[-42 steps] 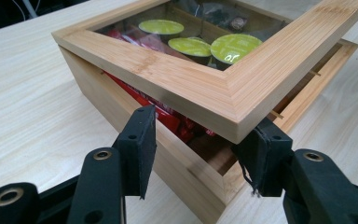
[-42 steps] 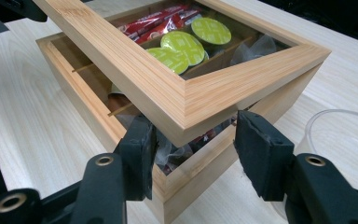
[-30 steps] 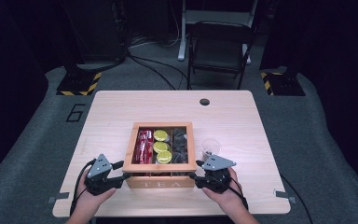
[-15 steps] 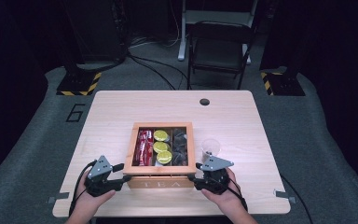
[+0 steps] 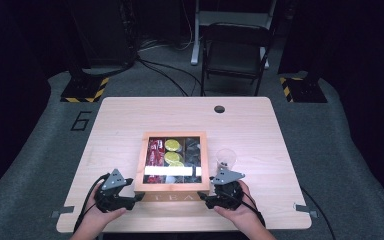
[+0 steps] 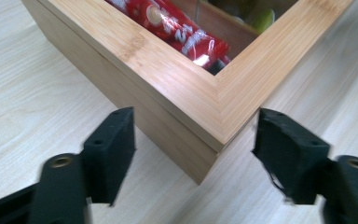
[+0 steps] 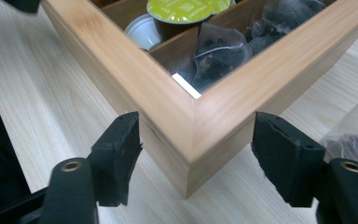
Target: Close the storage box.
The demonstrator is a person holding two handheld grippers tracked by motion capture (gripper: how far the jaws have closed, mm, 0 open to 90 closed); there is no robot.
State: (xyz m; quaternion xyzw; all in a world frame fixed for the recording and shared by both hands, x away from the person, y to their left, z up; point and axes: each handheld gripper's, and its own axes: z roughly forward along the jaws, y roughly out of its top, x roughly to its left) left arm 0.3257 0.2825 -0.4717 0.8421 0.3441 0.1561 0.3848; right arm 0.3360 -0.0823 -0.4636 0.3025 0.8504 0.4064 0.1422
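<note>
A bamboo tea box [image 5: 172, 187] sits mid-table with its glass-windowed lid down. Red packets [image 5: 155, 150], yellow-green capsules [image 5: 172, 150] and dark tea bags [image 5: 192, 150] show through the glass. My left gripper [image 5: 137, 197] is at the front left corner of the box [image 6: 168, 79]. Its jaws have just been opening and stand on either side of the corner, clear of the wood. My right gripper [image 5: 206, 200] straddles the front right corner [image 7: 214, 116] the same way. Its jaws have just been opening too, and its pads [image 7: 121, 149] stand just off the wood.
A clear plastic cup [image 5: 225, 159] with something dark in it stands right of the box, close to my right gripper. A round cable hole [image 5: 219, 109] is near the table's far edge. A folding chair [image 5: 235, 55] stands beyond the table.
Both grippers' jaws have spread wider at the box's front corners. A bright strip of glare now lies across the lid glass. The hands have hardly moved.
</note>
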